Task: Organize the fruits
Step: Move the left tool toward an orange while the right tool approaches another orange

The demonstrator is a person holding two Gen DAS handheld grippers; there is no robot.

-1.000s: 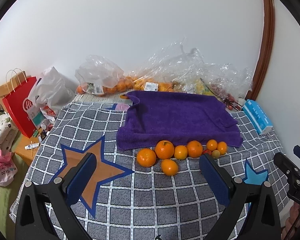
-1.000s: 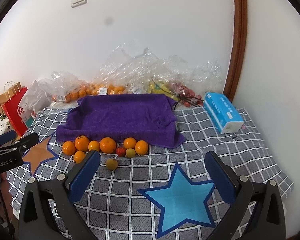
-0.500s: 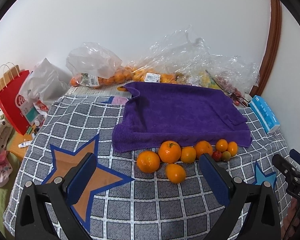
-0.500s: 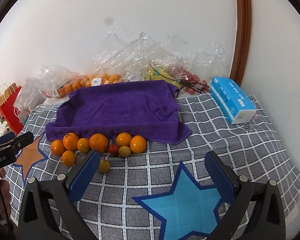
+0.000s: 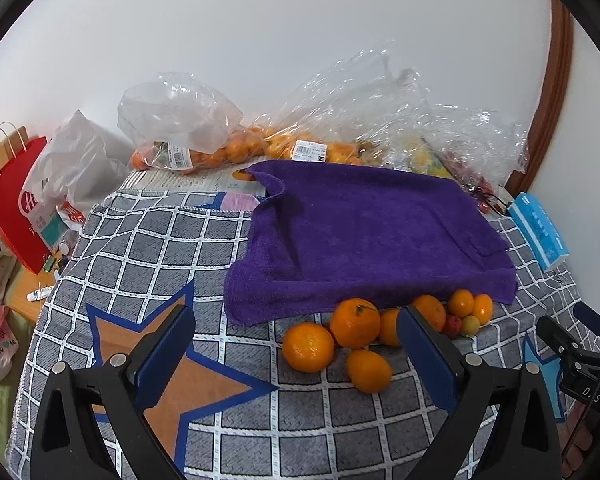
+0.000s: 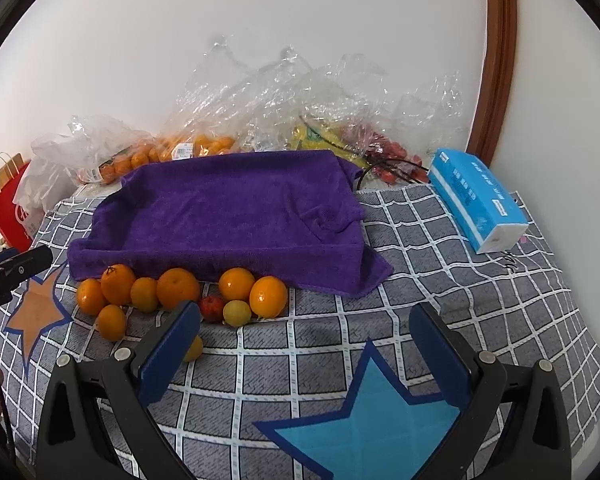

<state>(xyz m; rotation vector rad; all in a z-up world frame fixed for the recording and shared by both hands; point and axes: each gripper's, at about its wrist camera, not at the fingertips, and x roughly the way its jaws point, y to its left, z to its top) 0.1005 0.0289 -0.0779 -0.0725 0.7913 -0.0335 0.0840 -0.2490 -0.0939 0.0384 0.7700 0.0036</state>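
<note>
Closing in on the fruit, both cameras now sit lower and nearer the row than a second ago, so the oranges loom larger in each view. On the far left stands a red paper bag (image 5: 14, 200), then clear plastic bags of oranges (image 5: 204, 152) along the wall. The left hand-held gripper (image 5: 296, 354) hangs released and empty above the checked cloth (image 5: 140, 248), with the nearest orange (image 5: 308, 347) lying in line between its spread fingers and another loose orange (image 5: 369, 365) just beside it. Behind them the row of oranges (image 6: 178, 287) touches the front edge of the purple towel (image 6: 236, 216), which is draped over what looks like a tray. A small red fruit (image 6: 212, 308) and a yellow-green fruit (image 6: 237, 312) sit in front of the row. The right hand-held gripper (image 6: 304, 354) is likewise released, holding nothing, over the blue star. A blue tissue pack (image 6: 476, 204) lies far right. The approach suggests a first pick is imminent; no fruit has been placed on the towel yet.
</note>
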